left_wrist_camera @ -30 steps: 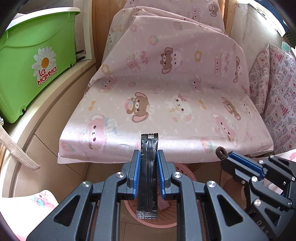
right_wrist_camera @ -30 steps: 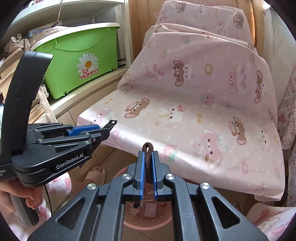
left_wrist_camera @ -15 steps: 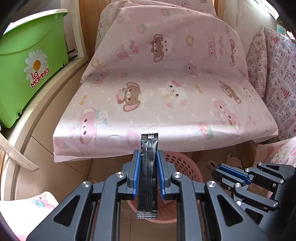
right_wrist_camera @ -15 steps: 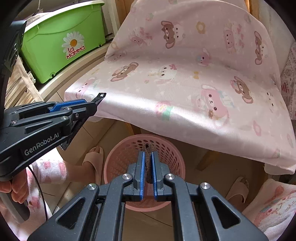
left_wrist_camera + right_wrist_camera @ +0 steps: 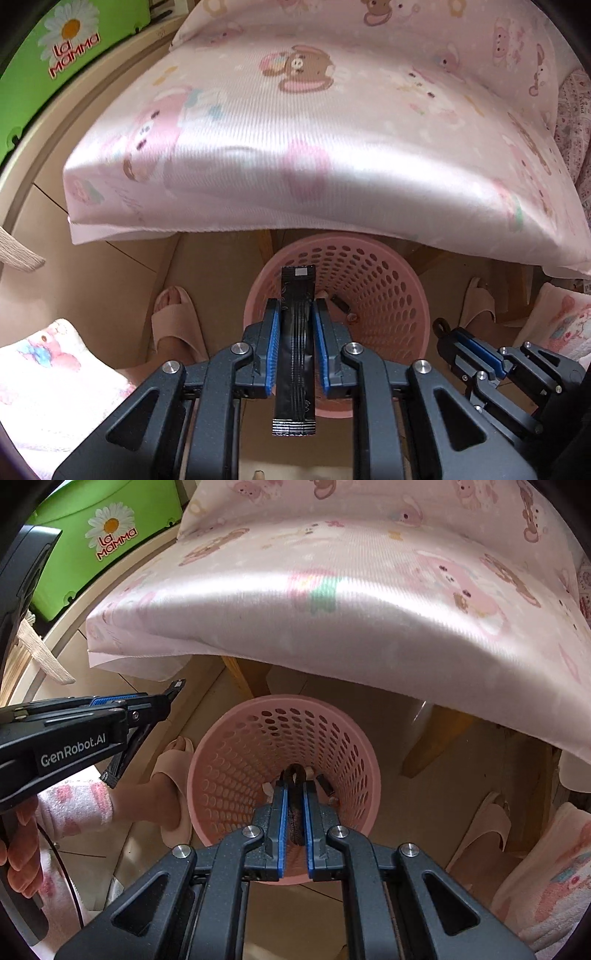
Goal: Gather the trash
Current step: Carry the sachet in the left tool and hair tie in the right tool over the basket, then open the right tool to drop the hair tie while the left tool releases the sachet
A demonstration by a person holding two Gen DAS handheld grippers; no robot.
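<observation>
My left gripper is shut on a long black sachet that sticks out past both ends of the pads. It hangs over the near left rim of a pink perforated basket on the floor. My right gripper is shut on a dark brown hair tie whose loop pokes out at the fingertips, right above the basket mouth. Small scraps lie at the basket bottom. In the left wrist view the right gripper shows at lower right; in the right wrist view the left gripper shows at left.
A table under a pink cartoon-print cloth overhangs the basket's far side. A green lidded bin sits on a ledge at upper left. The person's feet in beige slippers stand on both sides of the basket.
Both grippers have dropped and tipped downward from table height toward the basket, which now fills the middle of both views. Their grips on the sachet and the hair tie are unchanged.
</observation>
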